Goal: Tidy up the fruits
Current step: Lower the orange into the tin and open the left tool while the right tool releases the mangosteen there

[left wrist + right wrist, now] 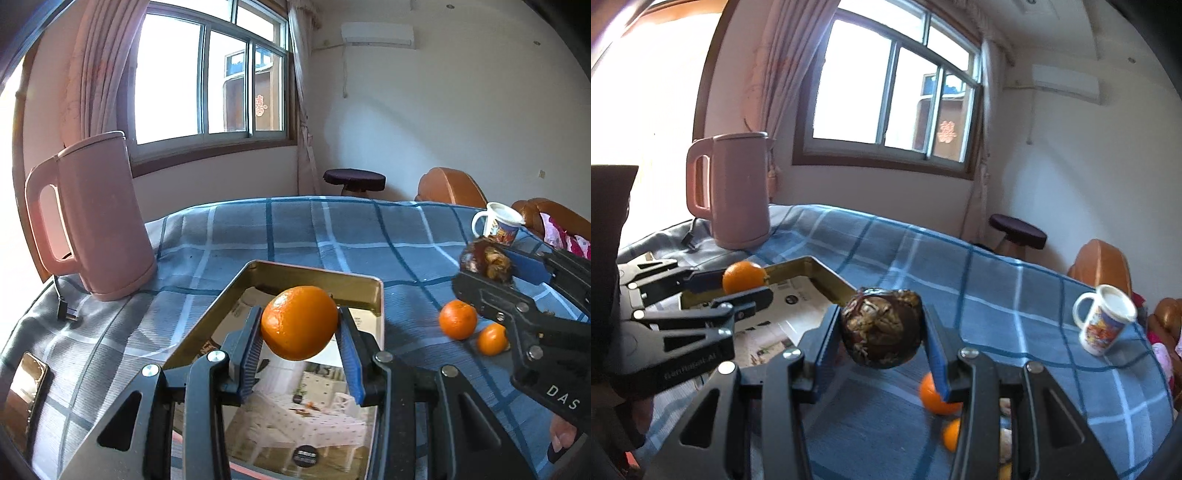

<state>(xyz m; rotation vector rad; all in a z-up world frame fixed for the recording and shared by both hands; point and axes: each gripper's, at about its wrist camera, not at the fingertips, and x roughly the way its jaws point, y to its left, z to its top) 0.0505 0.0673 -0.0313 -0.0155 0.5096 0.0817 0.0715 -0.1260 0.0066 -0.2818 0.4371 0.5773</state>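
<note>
1. The left gripper (300, 334) is clamping a large orange (300, 322) between its blue pads, jaws narrowed onto the fruit, and is holding it just above the gold tray (364, 286) that lies directly beneath and ahead of it.
2. The step in hand is, by my judgement, carrying fruit to the tray; the next move calls for lowering the orange and easing the jaws apart.
3. Two small oranges (458, 319) are sitting on the checked cloth (295, 229), right of the left gripper and below the right one.
4. The right gripper (882, 328) is gripping a dark, shrivelled fruit (881, 326), hanging just right of the tray's near corner.
</note>
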